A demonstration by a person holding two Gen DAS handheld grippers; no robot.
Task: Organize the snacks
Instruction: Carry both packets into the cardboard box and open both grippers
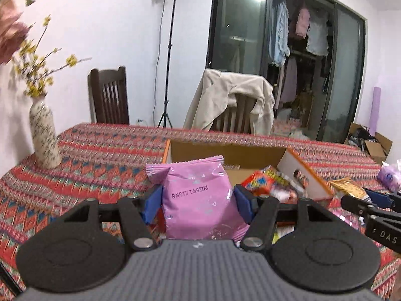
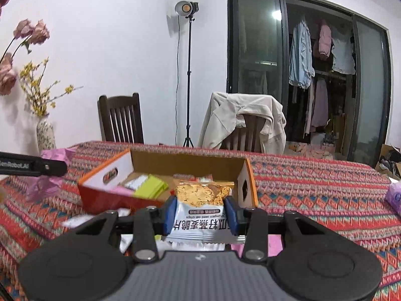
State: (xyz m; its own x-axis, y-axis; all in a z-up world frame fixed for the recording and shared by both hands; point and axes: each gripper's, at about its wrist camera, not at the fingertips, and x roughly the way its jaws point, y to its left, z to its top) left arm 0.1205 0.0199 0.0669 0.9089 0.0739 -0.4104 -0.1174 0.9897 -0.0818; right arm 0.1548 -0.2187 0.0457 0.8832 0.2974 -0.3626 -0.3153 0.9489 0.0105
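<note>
My left gripper (image 1: 198,199) is shut on a pink snack packet (image 1: 198,200), which stands upright between the blue pads above the table. Behind it lies an open cardboard box (image 1: 225,150) with orange-edged flaps and several snack packs inside. My right gripper (image 2: 200,212) is shut on a white oat-crisp packet (image 2: 200,208), held in front of the same box (image 2: 188,161). Green and pink packs (image 2: 150,186) lie in the box. The right gripper (image 1: 371,195) shows at the right edge of the left wrist view; the left one (image 2: 50,166), with the pink packet (image 2: 57,154), at the left of the right wrist view.
A red patterned tablecloth (image 1: 100,155) covers the table. A flowered vase (image 1: 45,138) stands at the far left. Two chairs, one draped with a beige jacket (image 1: 230,100), stand behind the table. A purple tissue pack (image 2: 394,197) lies at the right. More packets (image 1: 348,188) lie beside the box.
</note>
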